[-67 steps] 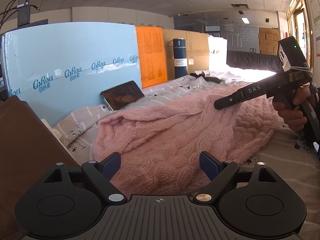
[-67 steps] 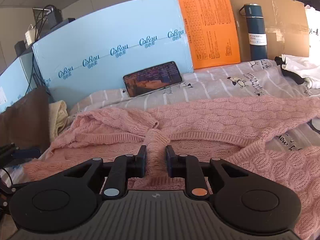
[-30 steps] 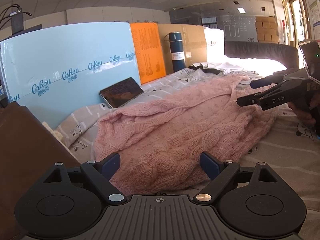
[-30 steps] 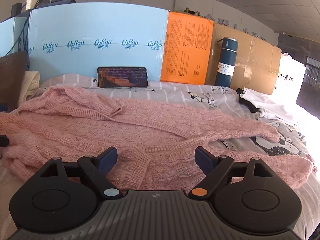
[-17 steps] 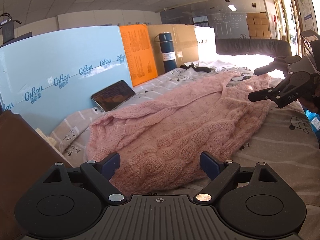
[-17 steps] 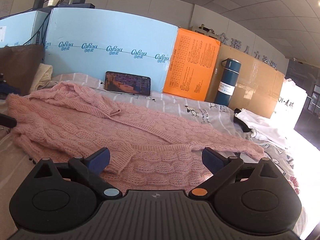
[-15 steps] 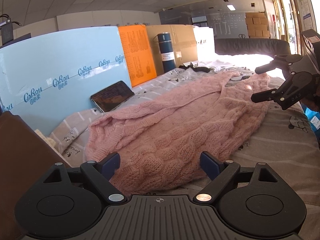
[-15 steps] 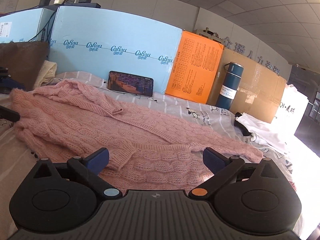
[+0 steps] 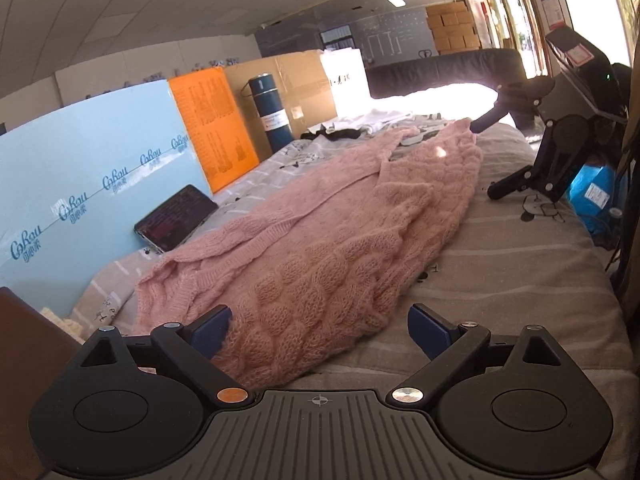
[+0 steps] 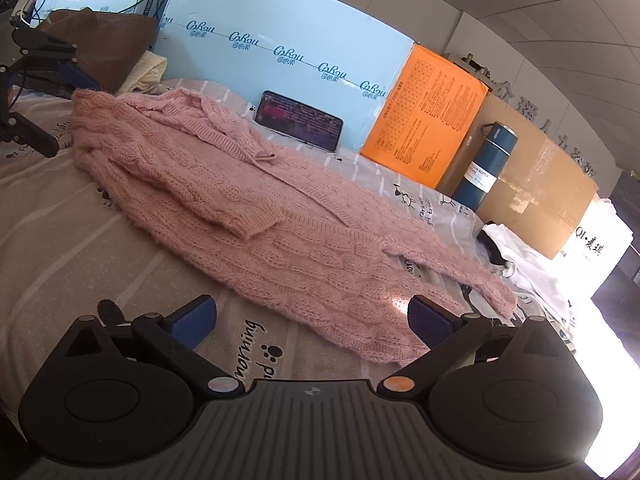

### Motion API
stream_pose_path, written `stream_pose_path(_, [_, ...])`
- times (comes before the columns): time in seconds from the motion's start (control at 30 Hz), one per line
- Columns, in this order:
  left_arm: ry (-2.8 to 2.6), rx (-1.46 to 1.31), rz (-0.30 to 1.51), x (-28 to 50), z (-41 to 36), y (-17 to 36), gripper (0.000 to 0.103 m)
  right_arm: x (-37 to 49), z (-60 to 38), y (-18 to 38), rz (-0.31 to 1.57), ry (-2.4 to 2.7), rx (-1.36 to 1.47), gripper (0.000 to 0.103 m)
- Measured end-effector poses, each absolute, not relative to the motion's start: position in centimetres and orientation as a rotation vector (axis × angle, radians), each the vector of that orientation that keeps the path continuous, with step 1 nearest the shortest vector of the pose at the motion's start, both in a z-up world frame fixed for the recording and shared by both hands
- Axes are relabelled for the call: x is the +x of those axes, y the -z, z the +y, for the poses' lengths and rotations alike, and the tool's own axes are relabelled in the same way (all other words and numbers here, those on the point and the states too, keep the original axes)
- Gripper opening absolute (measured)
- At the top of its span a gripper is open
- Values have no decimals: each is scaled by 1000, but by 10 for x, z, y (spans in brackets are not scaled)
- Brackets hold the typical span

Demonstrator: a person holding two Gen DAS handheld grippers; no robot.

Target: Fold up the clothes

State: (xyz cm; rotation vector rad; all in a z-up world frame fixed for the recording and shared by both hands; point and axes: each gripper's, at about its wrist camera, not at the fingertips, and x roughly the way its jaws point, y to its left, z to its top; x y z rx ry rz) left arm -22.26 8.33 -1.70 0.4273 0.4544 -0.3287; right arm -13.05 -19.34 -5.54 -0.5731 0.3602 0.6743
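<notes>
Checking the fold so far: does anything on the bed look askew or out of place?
The pink sweater lies unevenly: one sleeve is bunched near the phone, and a strip trails toward the white clothes.

1. The sweater [image 10: 256, 200] is dusty pink, knitted in a cable pattern.
2. The bedsheet [image 10: 80, 248] is beige-grey with pale stripes, black cartoon animals and black lettering.
3. The foam board [image 10: 280, 40] is light blue with repeated teal logos.
4. The poster [image 10: 432, 120] is orange with fine dark print.
5. The bottle [image 10: 486, 164] is dark teal with a white label.
6. The cardboard [image 10: 540, 184] is brown.
7. The pads [image 9: 212, 330] of the left gripper [image 9: 320, 332] are blue, its body black.
</notes>
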Motion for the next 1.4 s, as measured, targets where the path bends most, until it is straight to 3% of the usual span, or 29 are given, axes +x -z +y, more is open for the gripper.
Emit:
stream_pose_path(0.47, [220,665,461,-211,63,29,97,-98,-190,55,375,-701,-684,103])
stream_pose_path(0.8, [260,671,450,-204,61,29,96,-72,-192,53,386,-618,-560,103])
stream_pose_path(0.87, [276,627,469,-202,66,29,86,-63,-204,55,413,-542,-535,103])
stream_pose_path(1.0, [299,554,511,-198,74,27,41,-47,-228,57,452,-410,-458,102])
stream_pose_path(1.13, [272,423,504,-191,85,17,24,-39,-247,59,439,-365,-348,99])
stream_pose_path(1.2, [247,397,492,-187,88,14,20,-38,-251,57,422,-387,-276,92])
stream_pose_path(1.3, [209,357,474,-182,91,8,19,-31,-259,51,406,-462,-118,71])
stream_pose_path(1.37, [191,340,466,-178,93,7,18,-23,-263,47,410,-481,-23,43])
stream_pose_path(1.4, [182,330,462,-176,94,6,18,-20,-263,45,406,-482,6,38])
